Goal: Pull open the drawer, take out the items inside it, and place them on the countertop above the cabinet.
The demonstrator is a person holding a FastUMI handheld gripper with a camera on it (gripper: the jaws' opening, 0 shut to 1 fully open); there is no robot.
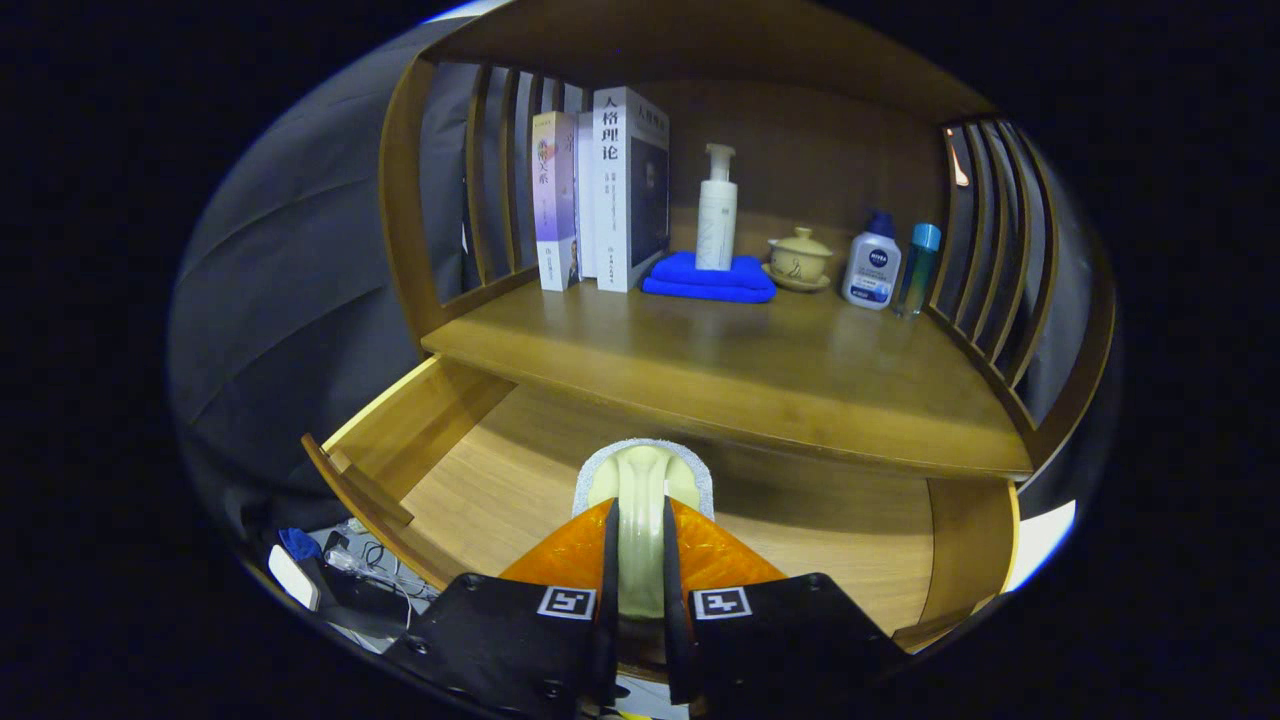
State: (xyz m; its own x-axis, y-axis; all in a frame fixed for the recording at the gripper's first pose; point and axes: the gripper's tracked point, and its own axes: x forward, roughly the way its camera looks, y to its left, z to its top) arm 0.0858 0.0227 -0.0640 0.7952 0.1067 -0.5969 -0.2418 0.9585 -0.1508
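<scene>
Found the drawer (480, 490) pulled out from under the countertop (760, 370), its wooden floor bare where visible. Found the gripper (640, 510) below the countertop's front edge and over the drawer, fingers drawn close and pressing from both sides on the pale item (643, 470). Judged this to be a scrubber or brush with a grey-white rim; cannot tell which. Cannot tell whether it rests on the drawer floor or hangs just above it.

Step in hand, as judged: carrying the pale item from drawer to countertop.

Recommended handling:
- Keep the clamp firm; expect a smooth, rounded handle to slip or swivel if loosened.
- Draw back and raise first, clearing the countertop's front lip before moving forward; risk of striking the overhang otherwise.
- Set down on the bare front half of the countertop, well short of the goods along its back.
- Lower until contact, then part the fingers, then withdraw straight back.

Along the back of the countertop, from its left end: upright books (628, 190), a pump bottle (716, 210) standing on a folded blue cloth (708, 277), a lidded cup (799, 257) on a saucer, a white bottle (872, 268), a blue-capped tube (920, 265).

Writing noted: large printed characters down the book spines; a round brand badge and smaller print on the white bottle; faint print on the pump bottle. Not transcribed. Also square coded markers (566, 602) on the gripper body, one per side.
</scene>
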